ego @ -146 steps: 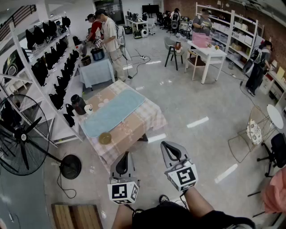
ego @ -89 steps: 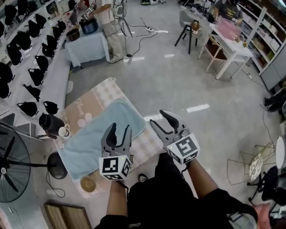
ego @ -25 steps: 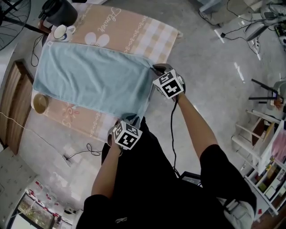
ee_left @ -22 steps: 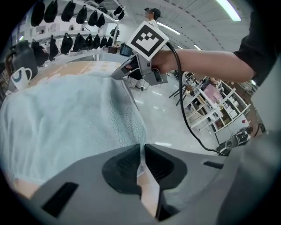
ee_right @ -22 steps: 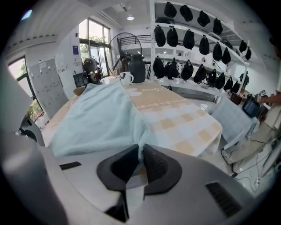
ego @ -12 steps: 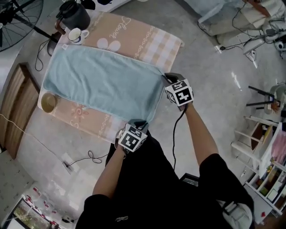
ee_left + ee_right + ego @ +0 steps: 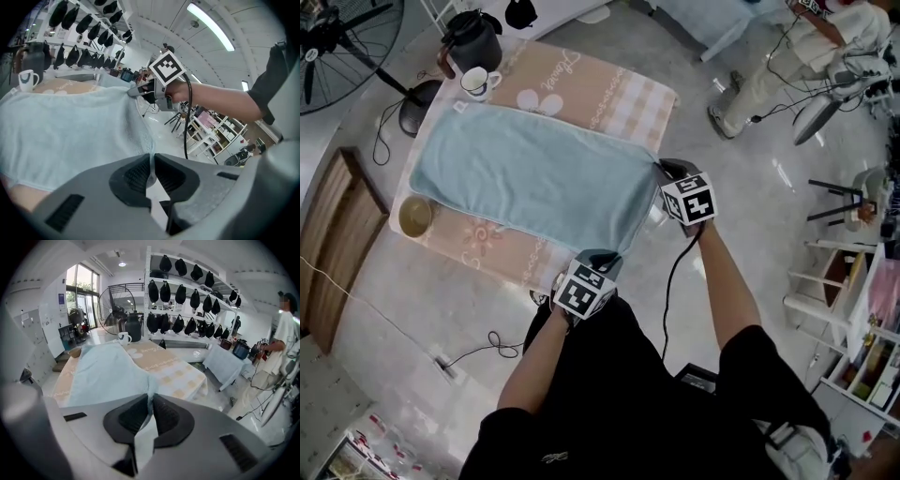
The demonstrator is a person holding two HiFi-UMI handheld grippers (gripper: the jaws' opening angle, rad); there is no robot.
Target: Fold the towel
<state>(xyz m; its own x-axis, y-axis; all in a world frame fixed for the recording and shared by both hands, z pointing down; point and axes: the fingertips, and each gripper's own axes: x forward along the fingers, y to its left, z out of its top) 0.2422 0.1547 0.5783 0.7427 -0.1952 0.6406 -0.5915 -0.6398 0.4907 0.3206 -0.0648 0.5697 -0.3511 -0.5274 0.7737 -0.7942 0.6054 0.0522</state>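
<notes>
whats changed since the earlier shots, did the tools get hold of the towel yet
Both tools came in from hanging free. The left tool, whose jaws have just been closing, and the right tool now each pinch a near corner of the towel and have lifted that edge. Mug, kettle and bowl stayed put on the table.

The towel (image 7: pixel 525 178) is nubbly matt cloth — the tablecloth (image 7: pixel 600 89) smoother printed cloth — the floor (image 7: pixel 731 169) glossy.

We see open floor (image 7: pixel 769 262) round the counter's (image 7: pixel 619 94) near end; cup (image 7: pixel 476 82), jug (image 7: pixel 475 39) and perhaps a bowl (image 7: pixel 415 217) crowd the far end.
</notes>
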